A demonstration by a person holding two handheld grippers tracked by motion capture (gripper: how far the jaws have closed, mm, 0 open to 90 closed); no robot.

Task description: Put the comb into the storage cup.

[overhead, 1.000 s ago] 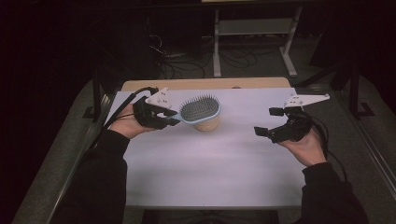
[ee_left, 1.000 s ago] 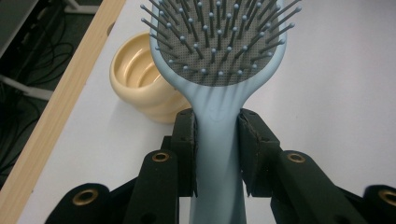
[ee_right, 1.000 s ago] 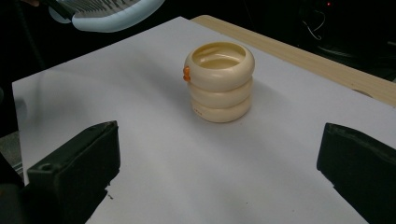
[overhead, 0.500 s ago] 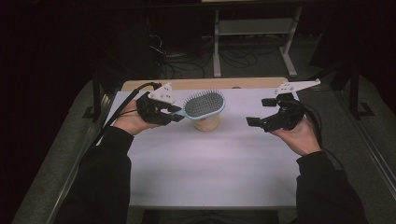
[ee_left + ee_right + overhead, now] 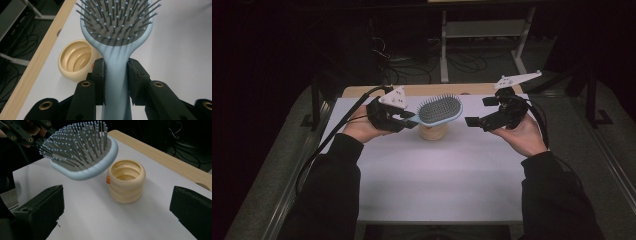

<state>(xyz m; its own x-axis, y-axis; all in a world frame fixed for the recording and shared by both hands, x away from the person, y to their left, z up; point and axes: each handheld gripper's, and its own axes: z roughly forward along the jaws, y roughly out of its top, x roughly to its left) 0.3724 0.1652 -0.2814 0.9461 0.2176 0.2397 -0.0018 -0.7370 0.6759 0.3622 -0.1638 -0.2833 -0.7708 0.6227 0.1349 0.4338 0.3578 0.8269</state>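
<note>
**Brush held out level, free hand coming at its far end**

The left gripper (image 5: 404, 119) has its jaws closed on the light blue handle of the hairbrush (image 5: 440, 110), the pads pressing on both flat sides just below the neck. The brush hangs in the air above the white table (image 5: 432, 185), bristles up, with its long axis running across the table from the left gripper toward the person's right. Its head sits over and slightly in front of the cream ribbed cup (image 5: 432, 132), which stands upright and empty on the table near the wooden back edge (image 5: 362, 91).

The right gripper (image 5: 479, 117) holds nothing; its jaws stand wide apart, pointing at the rounded tip of the brush head, near it but not touching. From its own camera the brush head (image 5: 82, 155) lies up and to the left, the cup (image 5: 126, 181) straight ahead between the jaws.

So the free end of the brush faces the right gripper, the nearer one for a handover or a steadying grip there.
</note>
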